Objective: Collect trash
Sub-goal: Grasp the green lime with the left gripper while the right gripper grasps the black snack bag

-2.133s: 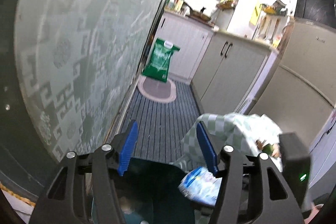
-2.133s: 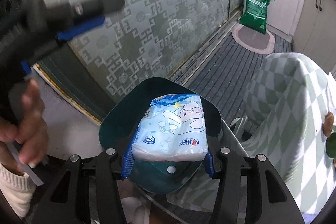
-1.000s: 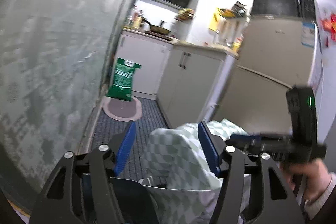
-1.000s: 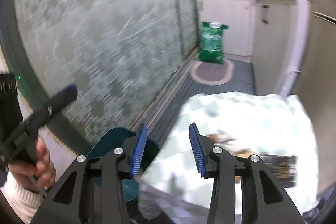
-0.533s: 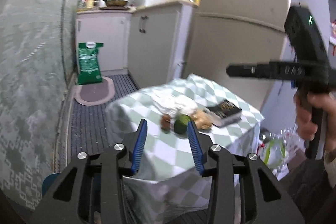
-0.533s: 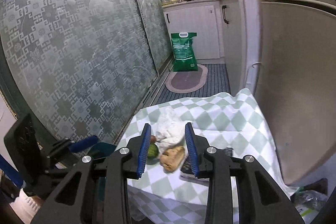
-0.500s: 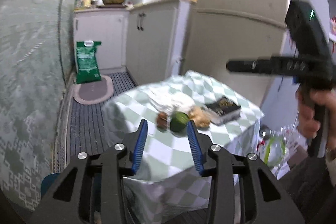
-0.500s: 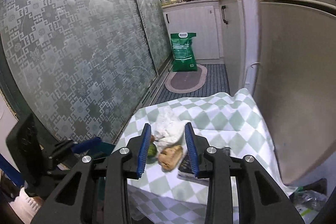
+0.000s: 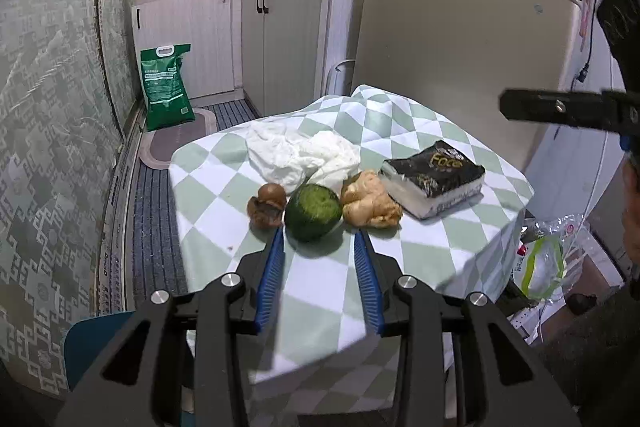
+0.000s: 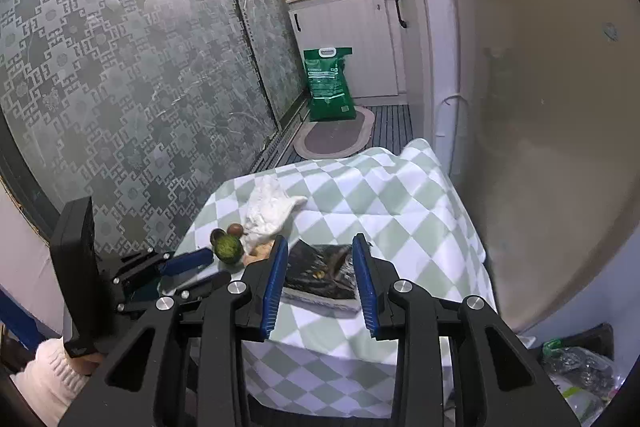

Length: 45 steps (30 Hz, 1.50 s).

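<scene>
Both empty and part-open: left gripper (image 9: 318, 233) just short of rough green fruit (image 9: 313, 207) on checked tablecloth (image 9: 416, 251); right gripper (image 10: 318, 243) over glossy black tissue pack (image 10: 320, 273); crumpled white paper (image 9: 296, 155) behind; lumpy ginger (image 9: 370, 201) clear only from left.

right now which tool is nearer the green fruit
Left. The left tool sits just short of the green fruit, fingers open and lined up on it. The right tool hovers over the black tissue pack, off to the fruit's side.

Left gripper (image 9: 318, 247), right gripper (image 10: 318, 259): jaws apart, empty.
</scene>
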Each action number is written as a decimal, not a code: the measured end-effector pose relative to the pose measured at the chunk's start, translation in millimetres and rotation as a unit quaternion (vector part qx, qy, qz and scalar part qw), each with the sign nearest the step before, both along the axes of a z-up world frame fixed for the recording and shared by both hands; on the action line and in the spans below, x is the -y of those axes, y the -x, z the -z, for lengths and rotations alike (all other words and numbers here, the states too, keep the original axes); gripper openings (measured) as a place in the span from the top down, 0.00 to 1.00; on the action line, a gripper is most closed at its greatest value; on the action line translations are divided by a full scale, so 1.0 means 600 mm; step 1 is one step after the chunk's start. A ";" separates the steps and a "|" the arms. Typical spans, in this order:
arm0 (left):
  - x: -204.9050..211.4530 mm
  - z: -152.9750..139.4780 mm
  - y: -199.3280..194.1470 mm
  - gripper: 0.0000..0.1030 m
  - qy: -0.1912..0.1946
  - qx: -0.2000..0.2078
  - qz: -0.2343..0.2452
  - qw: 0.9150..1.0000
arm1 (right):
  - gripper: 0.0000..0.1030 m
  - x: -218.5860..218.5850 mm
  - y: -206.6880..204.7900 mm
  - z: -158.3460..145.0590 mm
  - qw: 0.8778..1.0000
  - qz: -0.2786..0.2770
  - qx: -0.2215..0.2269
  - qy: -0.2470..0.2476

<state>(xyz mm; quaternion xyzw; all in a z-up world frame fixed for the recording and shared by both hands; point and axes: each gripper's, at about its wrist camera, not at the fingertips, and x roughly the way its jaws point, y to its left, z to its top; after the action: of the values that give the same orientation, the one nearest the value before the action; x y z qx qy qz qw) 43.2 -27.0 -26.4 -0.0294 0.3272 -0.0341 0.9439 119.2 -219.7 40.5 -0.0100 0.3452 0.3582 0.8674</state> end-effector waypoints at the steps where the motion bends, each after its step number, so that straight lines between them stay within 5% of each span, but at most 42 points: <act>1: 0.001 -0.001 -0.003 0.62 0.003 0.001 -0.001 1.000 | 0.67 0.004 0.000 0.000 1.000 0.001 -0.001 0.000; 16: -0.012 0.001 -0.036 0.67 0.032 0.002 -0.022 0.999 | 0.67 0.034 -0.009 0.020 1.000 0.001 -0.015 0.008; 17: -0.012 0.000 -0.037 0.67 0.034 0.003 -0.023 0.999 | 0.66 0.034 -0.010 0.022 1.000 -0.001 -0.018 0.009; 19: -0.014 -0.001 -0.037 0.67 0.043 0.004 -0.023 0.999 | 0.44 0.033 -0.010 0.028 1.000 -0.005 -0.026 0.007; 24: -0.022 -0.010 -0.032 0.67 0.075 0.012 -0.022 0.997 | 0.26 0.008 -0.003 0.046 0.999 -0.013 -0.027 0.022; 45: -0.105 -0.091 0.056 0.67 0.135 0.114 -0.062 0.982 | 0.17 -0.079 -0.011 0.106 0.997 0.008 -0.011 0.075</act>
<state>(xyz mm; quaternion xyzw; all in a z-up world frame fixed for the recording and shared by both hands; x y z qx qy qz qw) 9.9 36.3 28.1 -0.1723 0.2073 -0.0223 0.9627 125.9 -172.5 -23.0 -0.0682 0.3804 0.3242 0.8634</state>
